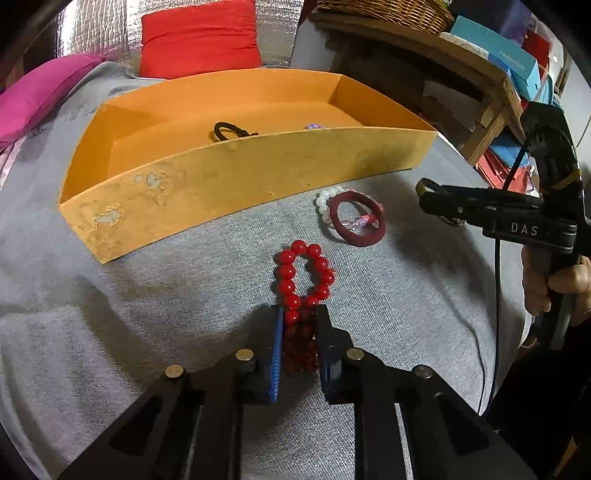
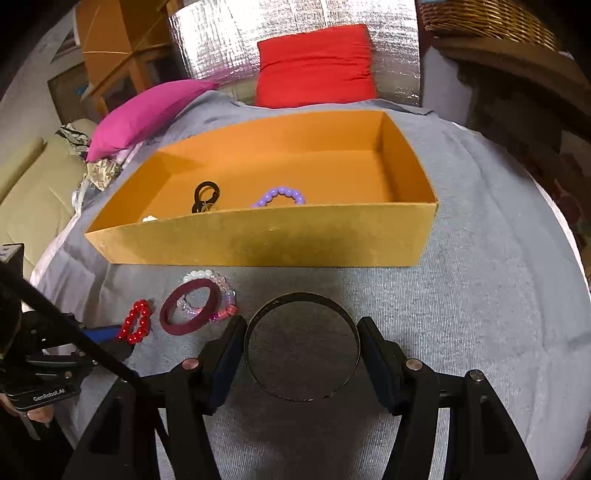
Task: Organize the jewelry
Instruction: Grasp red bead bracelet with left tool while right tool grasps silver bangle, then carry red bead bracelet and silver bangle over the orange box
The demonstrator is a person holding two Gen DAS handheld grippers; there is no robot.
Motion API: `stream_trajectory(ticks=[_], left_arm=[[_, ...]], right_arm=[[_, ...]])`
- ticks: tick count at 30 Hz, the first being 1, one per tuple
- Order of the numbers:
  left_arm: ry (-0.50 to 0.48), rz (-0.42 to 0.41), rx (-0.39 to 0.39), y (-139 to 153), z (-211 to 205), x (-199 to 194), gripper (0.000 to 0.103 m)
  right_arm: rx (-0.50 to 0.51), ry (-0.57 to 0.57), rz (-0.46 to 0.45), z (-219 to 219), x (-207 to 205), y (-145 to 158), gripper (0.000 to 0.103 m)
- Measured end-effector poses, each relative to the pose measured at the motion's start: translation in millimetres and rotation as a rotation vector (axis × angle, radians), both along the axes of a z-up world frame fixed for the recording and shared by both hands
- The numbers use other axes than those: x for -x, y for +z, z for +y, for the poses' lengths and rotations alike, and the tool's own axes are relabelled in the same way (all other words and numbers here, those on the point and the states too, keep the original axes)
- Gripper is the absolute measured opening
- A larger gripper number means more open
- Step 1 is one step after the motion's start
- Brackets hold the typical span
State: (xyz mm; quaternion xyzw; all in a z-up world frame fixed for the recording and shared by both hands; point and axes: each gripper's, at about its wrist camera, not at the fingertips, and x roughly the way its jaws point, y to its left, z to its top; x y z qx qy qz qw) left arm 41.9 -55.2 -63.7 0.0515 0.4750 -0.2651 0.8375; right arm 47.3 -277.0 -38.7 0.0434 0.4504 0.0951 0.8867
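My left gripper (image 1: 299, 317) is shut on a red bead bracelet (image 1: 304, 273) that rests on the grey cloth; it also shows in the right wrist view (image 2: 136, 322). My right gripper (image 2: 301, 326) has its fingers against both sides of a dark metal bangle (image 2: 302, 347) on the cloth. A maroon band (image 1: 357, 223) lies over a white and pink bead bracelet (image 1: 327, 206) in front of the orange box (image 1: 258, 173). Inside the box lie a black ring piece (image 2: 206, 195) and a purple bead bracelet (image 2: 280, 195).
The grey cloth (image 2: 480, 295) covers the work surface. A red cushion (image 2: 316, 66) and a pink cushion (image 2: 147, 110) lie behind the box. A wooden shelf with boxes (image 1: 498, 62) and a wicker basket (image 1: 388, 11) stand at the right.
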Motion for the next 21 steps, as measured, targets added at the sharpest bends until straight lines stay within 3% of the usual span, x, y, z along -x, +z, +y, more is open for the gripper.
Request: stream_trajectory(ticks=[1,21], left_arm=[[0.000,-0.003,0.000,0.6,0.4,-1.1,0.009],[0.052,-0.101,0.046,37.7,26.5,12.4,0.009]], right_arm=[[-0.001,0.000,0.005,0.1,0.1,-0.7,0.065],[-0.031,0.000,0.016,12.4,6.7,2.3,0.065]])
